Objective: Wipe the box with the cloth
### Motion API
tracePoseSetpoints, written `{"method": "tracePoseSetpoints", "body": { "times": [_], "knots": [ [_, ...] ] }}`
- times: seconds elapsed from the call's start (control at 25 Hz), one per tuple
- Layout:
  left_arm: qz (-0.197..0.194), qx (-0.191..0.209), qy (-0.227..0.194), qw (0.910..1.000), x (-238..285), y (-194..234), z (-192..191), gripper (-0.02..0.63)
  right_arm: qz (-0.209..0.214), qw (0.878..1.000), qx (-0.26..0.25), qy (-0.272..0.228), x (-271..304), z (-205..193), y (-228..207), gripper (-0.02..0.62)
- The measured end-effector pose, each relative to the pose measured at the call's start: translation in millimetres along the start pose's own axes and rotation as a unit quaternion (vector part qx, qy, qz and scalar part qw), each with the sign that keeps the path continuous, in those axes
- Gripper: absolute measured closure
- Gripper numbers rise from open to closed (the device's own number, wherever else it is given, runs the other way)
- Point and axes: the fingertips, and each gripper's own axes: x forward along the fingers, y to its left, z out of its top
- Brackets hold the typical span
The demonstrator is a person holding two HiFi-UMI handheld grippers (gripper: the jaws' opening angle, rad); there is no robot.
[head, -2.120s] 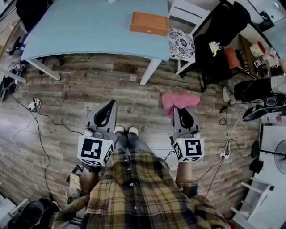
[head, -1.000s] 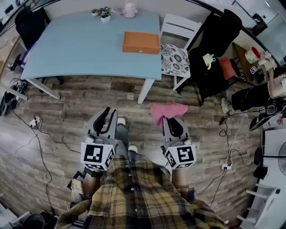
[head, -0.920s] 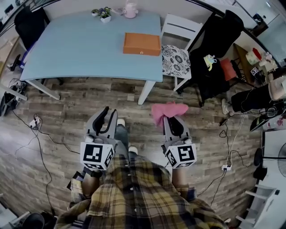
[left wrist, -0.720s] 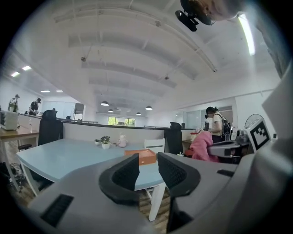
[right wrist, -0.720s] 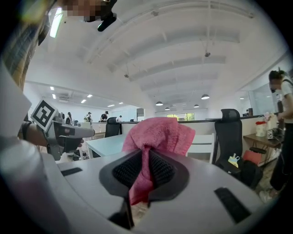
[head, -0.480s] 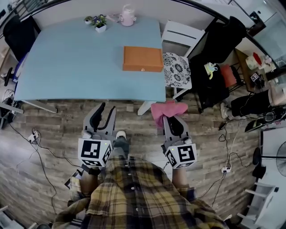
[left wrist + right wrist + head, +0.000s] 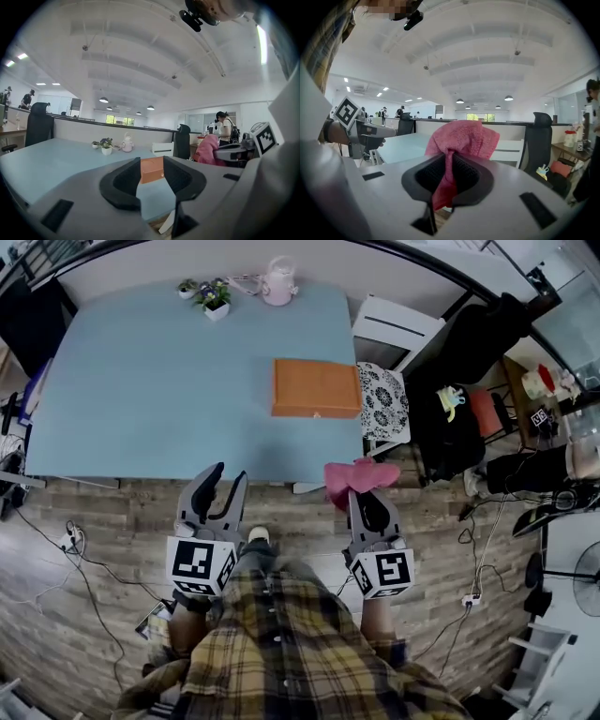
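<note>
Head view: the approach. The right gripper's [image 7: 364, 495] fingers clamp the pink cloth [image 7: 359, 474]. The left gripper's [image 7: 230, 474] fingers have just been opening and hold nothing. The orange box [image 7: 316, 388] sits untouched on the bench [image 7: 141, 381] ahead. Next, probably, the cloth goes onto its top.

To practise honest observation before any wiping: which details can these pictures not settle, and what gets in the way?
- Left gripper view: the box, its ends covered by the left gripper, whose empty jaws have just been opening.
- Head view: dirt on the box, too small.
- Right gripper view: the cloth, its pinched middle buried inside the shut right gripper.
- Head view: the pink vessel, too small to identify.
</note>
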Motion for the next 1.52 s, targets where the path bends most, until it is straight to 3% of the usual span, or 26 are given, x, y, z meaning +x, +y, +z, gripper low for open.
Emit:
{"method": "tracePoseSetpoints", "body": {
  "times": [0.44, 0.6, 1.08, 1.52],
  "knots": [
    [-0.002, -0.02, 0.022, 0.9995, 32, 32, -13, 0.462, -0.003, 0.999, -0.003, 0.041, 41, -9, -4, 0.548],
    [0.006, -0.023, 0.018, 0.9995, 53, 41, -9, 0.463, 0.005, 0.999, -0.012, 0.036, 65, -3, -15, 0.548],
    [0.019, -0.018, 0.012, 0.9996, 169, 56, 33, 0.476, 0.035, 0.999, -0.019, 0.004, 178, 37, -93, 0.548],
    [0.028, -0.011, 0.019, 0.9994, 241, 50, 51, 0.48, 0.079, 0.997, -0.016, -0.001, 235, 49, -136, 0.548]
  ]
}}
